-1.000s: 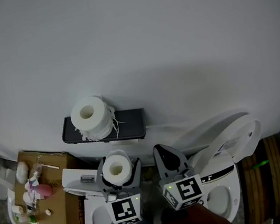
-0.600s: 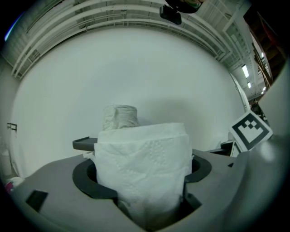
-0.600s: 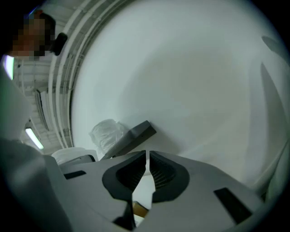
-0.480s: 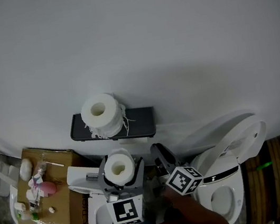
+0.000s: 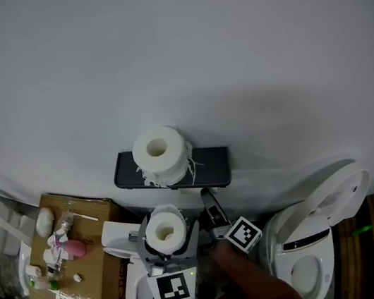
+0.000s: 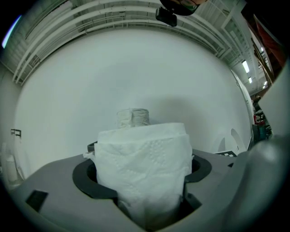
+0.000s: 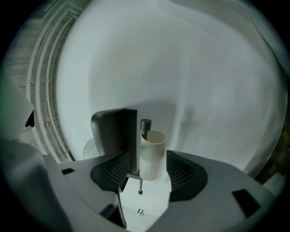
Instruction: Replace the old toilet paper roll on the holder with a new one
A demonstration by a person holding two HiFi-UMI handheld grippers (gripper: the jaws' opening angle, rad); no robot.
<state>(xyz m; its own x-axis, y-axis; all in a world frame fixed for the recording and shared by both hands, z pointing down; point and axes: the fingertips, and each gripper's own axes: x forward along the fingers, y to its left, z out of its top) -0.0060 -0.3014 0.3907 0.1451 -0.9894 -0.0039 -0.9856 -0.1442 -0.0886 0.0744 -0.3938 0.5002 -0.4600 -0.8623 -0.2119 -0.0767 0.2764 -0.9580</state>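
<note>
While the right gripper point(image 7: 148, 171) is spreading its jaws, the empty cardboard tube point(image 7: 152, 152) of the old roll stands between them on the holder's rod point(image 7: 145, 125), with neither pad pressing on it. Beside it runs the holder's dark shelf point(image 7: 115, 133), and a ragged roll point(image 5: 161, 153) sits on top of that shelf against the white wall point(image 5: 226, 45). Just below, the left gripper point(image 5: 166, 231) is clenched on the new roll point(image 6: 144, 167). A toilet point(image 5: 316, 230) and a cardboard box point(image 5: 91, 298) stand lower down.
</note>
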